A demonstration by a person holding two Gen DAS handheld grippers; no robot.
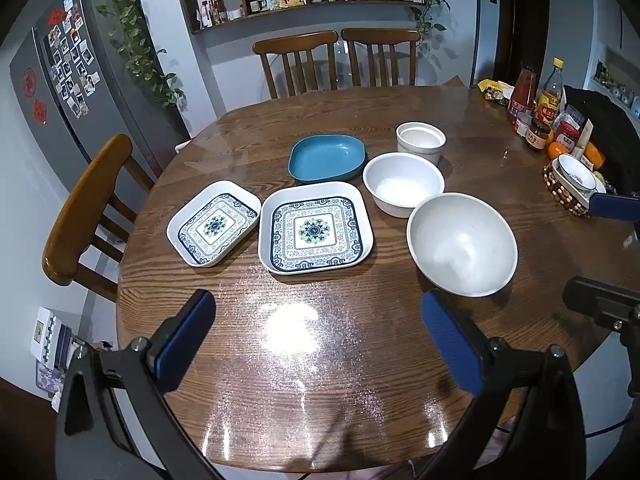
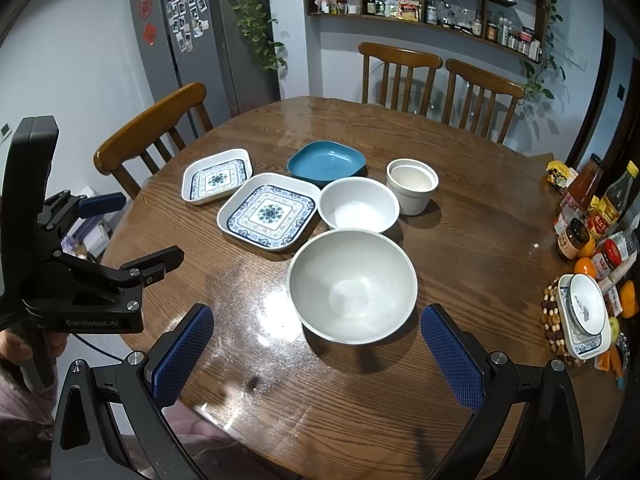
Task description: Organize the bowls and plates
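Observation:
On the round wooden table [image 1: 320, 360] lie a small patterned square plate [image 1: 214, 229], a larger patterned square plate [image 1: 315, 233], a blue dish [image 1: 327, 157], a small white cup-like bowl [image 1: 421, 142], a medium white bowl [image 1: 403, 183] and a large grey-white bowl [image 1: 462, 243]. The same set shows in the right wrist view, with the large bowl [image 2: 352, 285] nearest. My left gripper [image 1: 316, 344] is open and empty above the near table edge. My right gripper [image 2: 316, 356] is open and empty just in front of the large bowl.
Bottles, jars and oranges [image 2: 592, 232] crowd the table's right edge, with a small bowl on a beaded trivet [image 2: 580, 316]. Wooden chairs stand at the left [image 1: 84, 208] and far side [image 1: 336, 60]. A fridge [image 1: 80, 80] is at the left.

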